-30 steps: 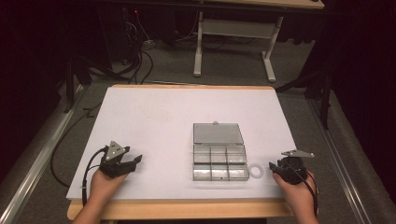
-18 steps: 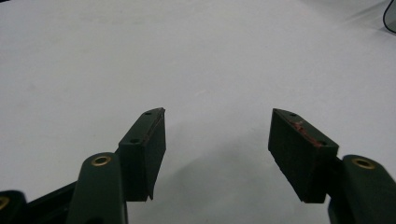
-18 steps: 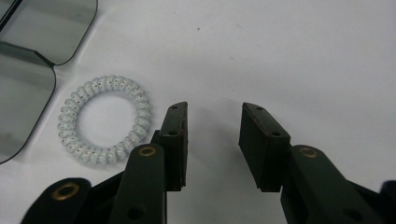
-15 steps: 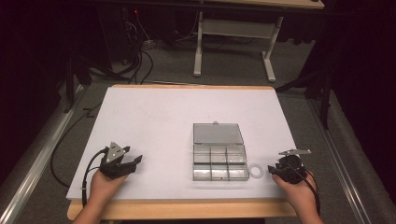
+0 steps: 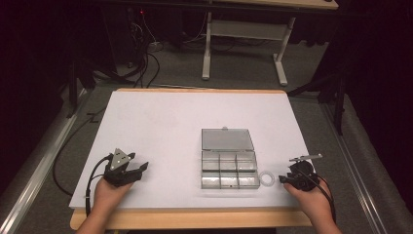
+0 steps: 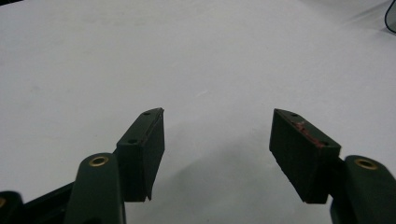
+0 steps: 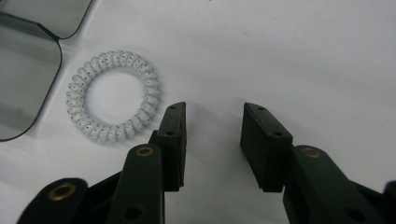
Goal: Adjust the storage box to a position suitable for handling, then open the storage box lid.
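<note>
Your right gripper (image 7: 212, 135) sits near the table's (image 5: 160, 122) front right corner, fingers (image 7: 173, 140) half apart with nothing between them. The coiled hair tie (image 7: 114, 95) lies flat just beside them (touching neither), next to the open clear organizer box (image 5: 229, 168). Your left gripper (image 6: 217, 154) rests near the front left corner, fingers wide over bare table.
</note>
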Demonstrator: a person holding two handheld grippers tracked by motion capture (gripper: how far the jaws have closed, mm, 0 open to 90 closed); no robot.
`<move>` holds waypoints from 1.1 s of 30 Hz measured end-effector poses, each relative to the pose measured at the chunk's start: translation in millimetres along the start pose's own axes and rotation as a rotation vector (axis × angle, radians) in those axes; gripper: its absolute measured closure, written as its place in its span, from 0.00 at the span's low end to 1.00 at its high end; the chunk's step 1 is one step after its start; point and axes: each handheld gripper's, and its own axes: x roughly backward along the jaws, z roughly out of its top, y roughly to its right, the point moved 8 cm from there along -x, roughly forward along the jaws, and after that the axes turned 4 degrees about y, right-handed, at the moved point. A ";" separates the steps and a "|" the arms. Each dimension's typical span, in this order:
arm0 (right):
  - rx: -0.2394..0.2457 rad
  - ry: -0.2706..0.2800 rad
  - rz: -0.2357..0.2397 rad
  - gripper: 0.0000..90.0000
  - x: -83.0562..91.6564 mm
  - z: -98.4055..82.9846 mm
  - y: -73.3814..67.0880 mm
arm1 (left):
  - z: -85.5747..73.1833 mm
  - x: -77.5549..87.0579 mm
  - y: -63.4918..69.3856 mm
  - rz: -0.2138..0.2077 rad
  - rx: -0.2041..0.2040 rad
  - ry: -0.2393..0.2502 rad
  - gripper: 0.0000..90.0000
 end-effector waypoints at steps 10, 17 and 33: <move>0.011 -0.022 0.013 0.67 6.6 1.1 -4.0 | 0.0 0.1 0.4 0.021 -0.019 0.001 0.39; 0.043 -0.054 0.015 0.67 6.7 0.5 -6.2 | 0.1 0.6 0.0 0.017 -0.010 0.004 0.39; 0.085 -0.114 0.029 0.67 8.2 3.2 -12.2 | 0.0 0.7 0.5 0.018 -0.016 0.003 0.37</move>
